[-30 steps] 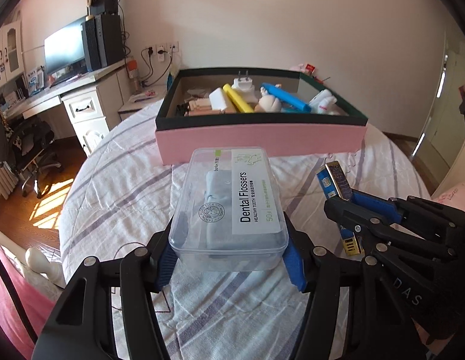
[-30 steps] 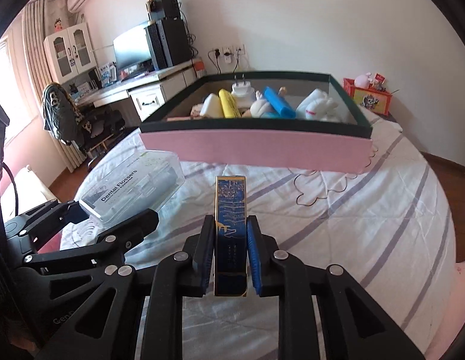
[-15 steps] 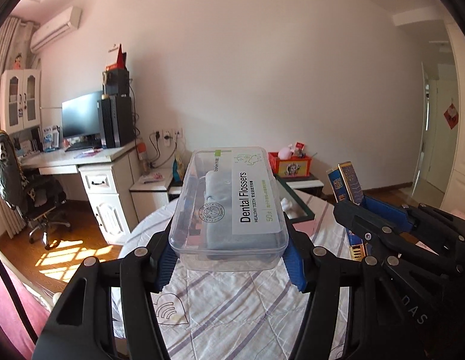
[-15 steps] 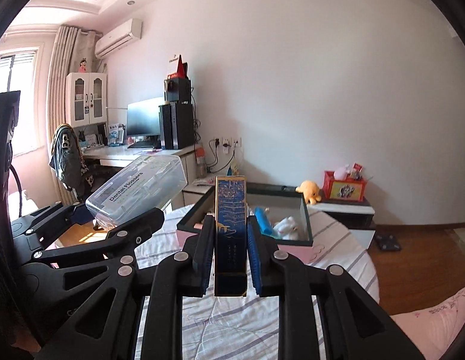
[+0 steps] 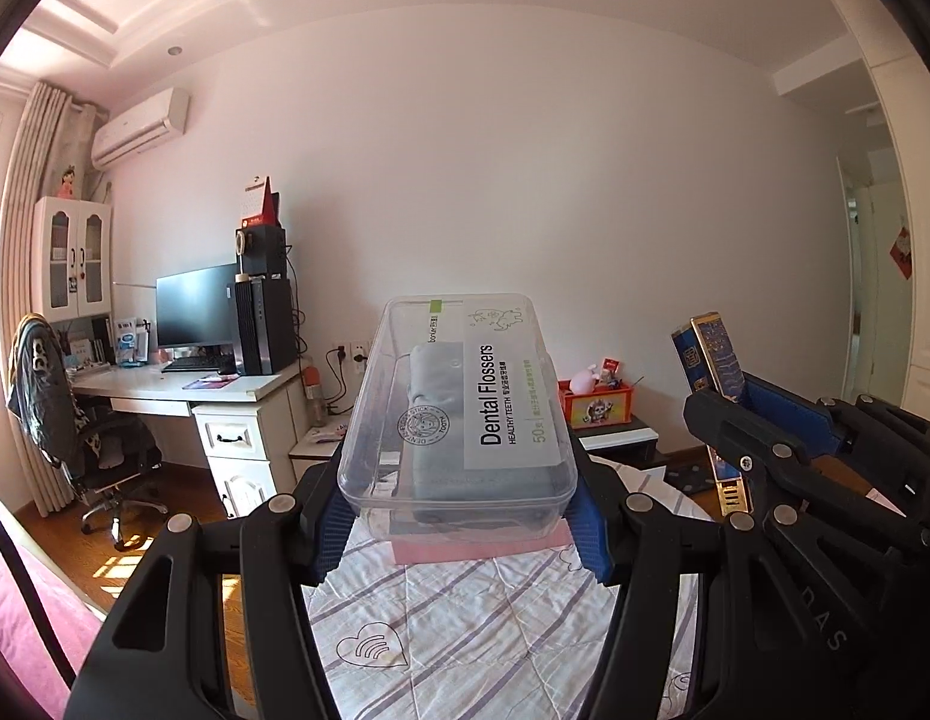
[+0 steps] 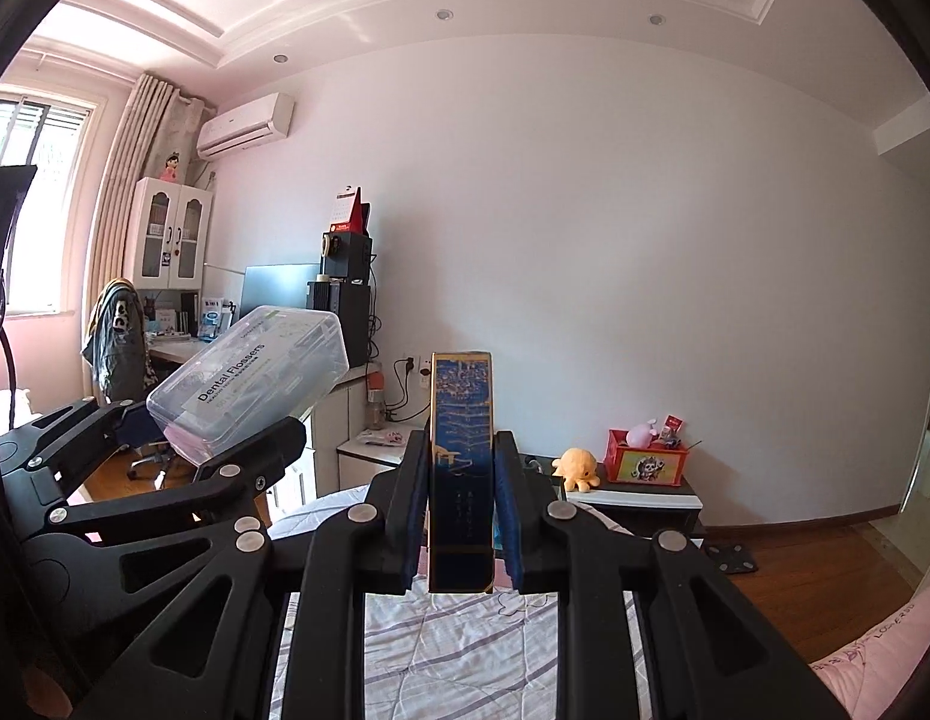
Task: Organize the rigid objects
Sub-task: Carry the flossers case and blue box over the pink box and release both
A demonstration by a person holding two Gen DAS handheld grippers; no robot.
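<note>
My left gripper (image 5: 459, 531) is shut on a clear plastic box labelled Dental Flossers (image 5: 459, 420), held up level in the air above the bed. My right gripper (image 6: 462, 510) is shut on a narrow blue-and-gold box (image 6: 462, 450) that stands upright between its pads. Each view shows the other hand: the blue-and-gold box (image 5: 714, 354) at the right, the flossers box (image 6: 249, 378) at the left, tilted. Only a strip of the pink storage box (image 5: 483, 549) shows below the flossers box; its contents are hidden.
A striped bed sheet (image 5: 465, 630) lies below both grippers. A desk with a monitor (image 5: 195, 312) and an office chair (image 5: 105, 456) stand at the left. A nightstand carries a red box (image 5: 594, 408) and a yellow plush (image 6: 576, 468). Wooden floor lies at the right.
Both grippers rose and tipped up from looking down at the bed and the pink box to looking at the far wall. Each keeps its hold on its box.
</note>
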